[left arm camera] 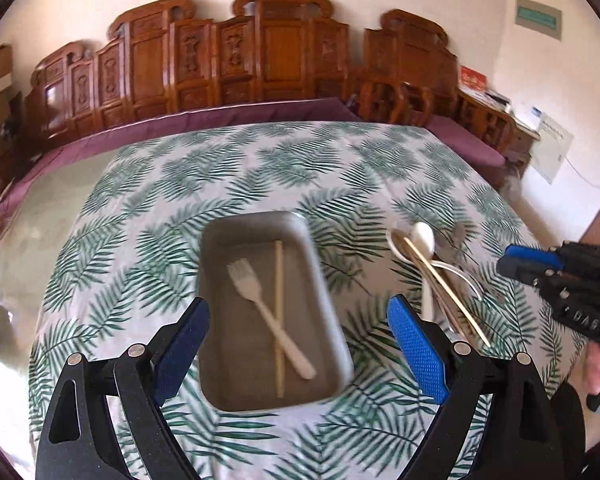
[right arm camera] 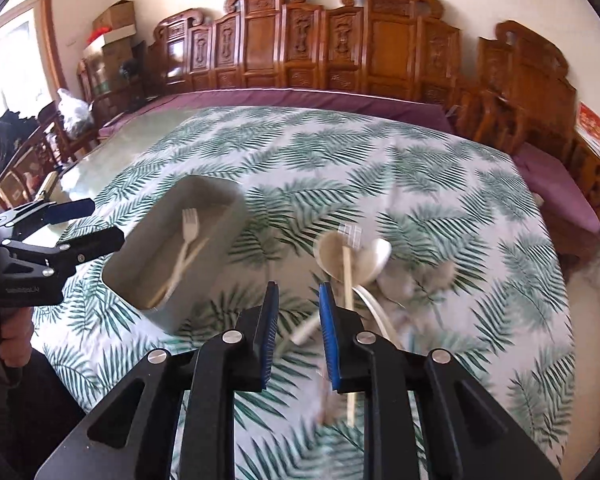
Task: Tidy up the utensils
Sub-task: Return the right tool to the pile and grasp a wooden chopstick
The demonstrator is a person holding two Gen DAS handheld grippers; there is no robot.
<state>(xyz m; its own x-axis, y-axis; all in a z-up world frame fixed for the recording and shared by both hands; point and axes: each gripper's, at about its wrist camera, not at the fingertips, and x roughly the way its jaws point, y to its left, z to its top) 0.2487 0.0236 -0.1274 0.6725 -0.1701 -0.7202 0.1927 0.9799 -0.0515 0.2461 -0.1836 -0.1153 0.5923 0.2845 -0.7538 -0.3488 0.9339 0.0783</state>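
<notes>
Your left tool (left arm camera: pixel 298 334) hangs over the grey tray (left arm camera: pixel 320 280) with its jaws wide apart and nothing between them. Inside the tray a white fork (left arm camera: pixel 260 300) lies crossed over one chopstick (left arm camera: pixel 278 312). At about two o'clock from the tray, a heap of spoons (left arm camera: pixel 422 236) and another chopstick (left arm camera: pixel 444 288) rests on the leaf-print counter (left arm camera: pixel 140 240). Your right tool (right arm camera: pixel 298 312) stands slightly apart, clamping nothing, just short of that heap.

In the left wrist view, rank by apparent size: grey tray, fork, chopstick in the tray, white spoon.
1. Grey tray
2. Chopstick in the tray and fork: similar length, unsure
3. White spoon, partly hidden
</notes>
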